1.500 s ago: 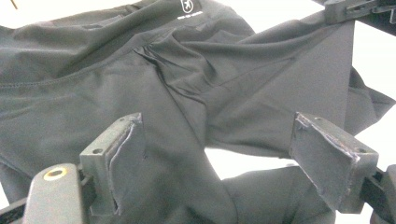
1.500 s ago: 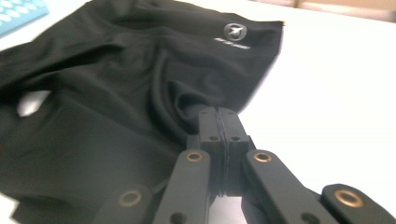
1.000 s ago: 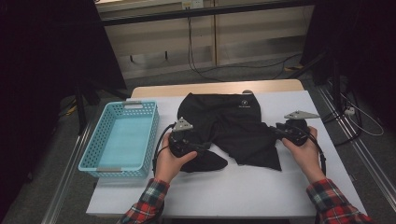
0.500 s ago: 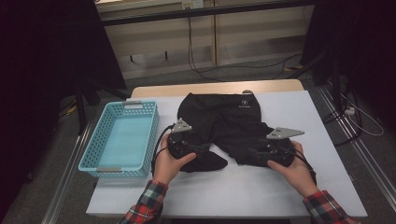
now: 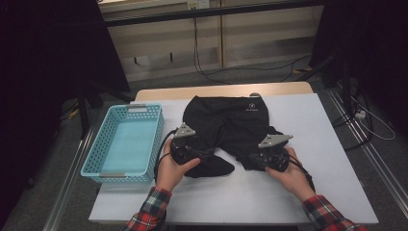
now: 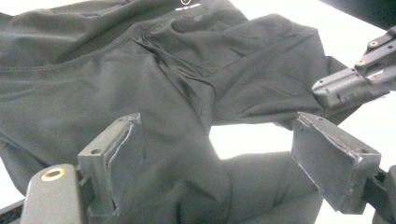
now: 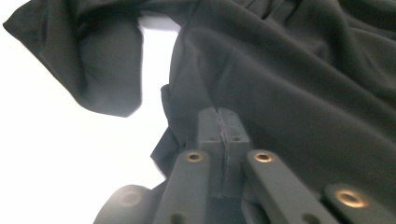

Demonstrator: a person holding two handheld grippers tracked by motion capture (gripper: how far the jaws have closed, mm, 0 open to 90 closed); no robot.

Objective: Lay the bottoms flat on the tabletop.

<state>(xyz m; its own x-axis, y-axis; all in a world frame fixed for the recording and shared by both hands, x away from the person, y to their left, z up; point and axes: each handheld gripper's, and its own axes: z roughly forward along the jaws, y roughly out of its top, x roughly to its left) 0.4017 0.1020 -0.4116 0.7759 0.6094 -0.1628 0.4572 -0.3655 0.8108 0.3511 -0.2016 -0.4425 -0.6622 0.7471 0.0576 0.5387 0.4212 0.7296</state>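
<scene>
Right hand-held gripper [image 5: 254, 161] moved in leftward since earlier, jaws just closed, pinching black shorts [image 5: 230, 126] hem, left hand-held gripper [image 6: 219, 163] spread over crumpled fabric

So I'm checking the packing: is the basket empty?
Empty: the high view shows the basket's bare bottom, and the black shorts lie on the table.

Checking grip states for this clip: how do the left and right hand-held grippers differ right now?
The left hand-held gripper has its jaws wide apart over the black shorts; the right hand-held gripper has its jaws pressed together, having just closed. The left sits at the shorts' folded leg near the blue basket, the right at the other leg's hem. Both rest low at the fabric's near edge.
</scene>
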